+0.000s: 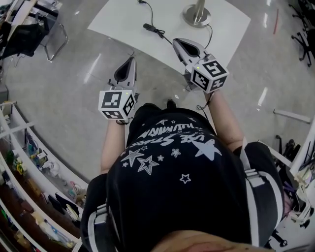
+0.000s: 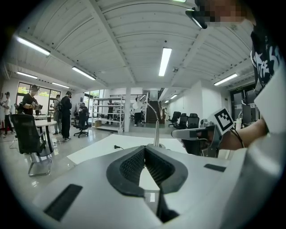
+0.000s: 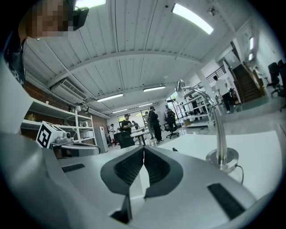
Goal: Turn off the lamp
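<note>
The silver gooseneck lamp with a round metal base (image 1: 197,15) stands upright at the far side of the white worktop (image 1: 118,19), ahead and to the right of both pairs of jaws. That puts the right gripper (image 1: 184,47) nearer to it than the left gripper (image 1: 127,66). Both pairs of jaws are pressed together on nothing; there is one lamp, one black cord (image 1: 153,28) and two grippers.

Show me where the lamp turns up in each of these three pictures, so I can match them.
Head view: the lamp is at the top edge, right of centre; only its round base and lower stem show.
Left gripper view: the lamp is near the middle, its thin stem upright.
Right gripper view: the lamp is at the right, with its curved neck in view.
Shared landmark: the white table that it stands on.
</note>
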`<state>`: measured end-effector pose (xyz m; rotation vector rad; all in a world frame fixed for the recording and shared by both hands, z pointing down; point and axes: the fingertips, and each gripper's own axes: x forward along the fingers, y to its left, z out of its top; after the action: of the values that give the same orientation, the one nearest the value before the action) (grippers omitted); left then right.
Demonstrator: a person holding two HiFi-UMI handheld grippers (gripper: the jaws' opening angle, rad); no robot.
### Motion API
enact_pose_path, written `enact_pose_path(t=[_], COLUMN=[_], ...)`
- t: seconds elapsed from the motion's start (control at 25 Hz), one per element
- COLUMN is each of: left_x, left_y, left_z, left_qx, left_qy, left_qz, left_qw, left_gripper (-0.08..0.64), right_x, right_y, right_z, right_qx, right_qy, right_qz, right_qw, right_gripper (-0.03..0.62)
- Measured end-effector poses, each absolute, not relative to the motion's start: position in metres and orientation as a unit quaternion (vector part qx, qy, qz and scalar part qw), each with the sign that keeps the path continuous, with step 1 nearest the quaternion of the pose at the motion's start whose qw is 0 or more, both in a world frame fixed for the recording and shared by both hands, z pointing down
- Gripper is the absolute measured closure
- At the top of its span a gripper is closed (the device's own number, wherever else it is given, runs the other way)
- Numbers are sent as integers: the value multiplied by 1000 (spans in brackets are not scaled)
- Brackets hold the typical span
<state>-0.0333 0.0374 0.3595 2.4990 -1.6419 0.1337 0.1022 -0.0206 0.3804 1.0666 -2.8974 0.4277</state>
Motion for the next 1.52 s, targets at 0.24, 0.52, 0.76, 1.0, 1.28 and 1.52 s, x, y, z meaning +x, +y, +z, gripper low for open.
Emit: enact_pose_path(t=[0.24, 0.52, 0.76, 1.0, 1.28, 1.52], left_x=[-40, -44, -53, -78, -82, -60], left_y=[17, -25, -65, -118, -172, -201], left_z=[359, 376, 378, 381, 392, 412], left_qx=[839, 858, 880, 896, 930, 960], left_qy=[-538, -505, -465, -432, -348, -239], left_qz=[41, 47, 48, 48, 62, 71], left_qw=[72, 79, 86, 94, 102, 123], left_gripper=[551, 551, 551, 551, 551, 549], right_x=[89, 90, 81, 56, 40, 42], right_y=[-36, -69, -98, -138, -178, -205], right_z=[384, 390, 396, 399, 411, 423], right_qx=[339, 375, 410, 439, 492, 545], right_qy=[-930, -917, -899, -884, -851, -814], right_qz=[140, 137, 150, 158, 179, 199], right_qw=[20, 20, 29, 32, 40, 38], right_gripper=[586, 586, 586, 586, 586, 586])
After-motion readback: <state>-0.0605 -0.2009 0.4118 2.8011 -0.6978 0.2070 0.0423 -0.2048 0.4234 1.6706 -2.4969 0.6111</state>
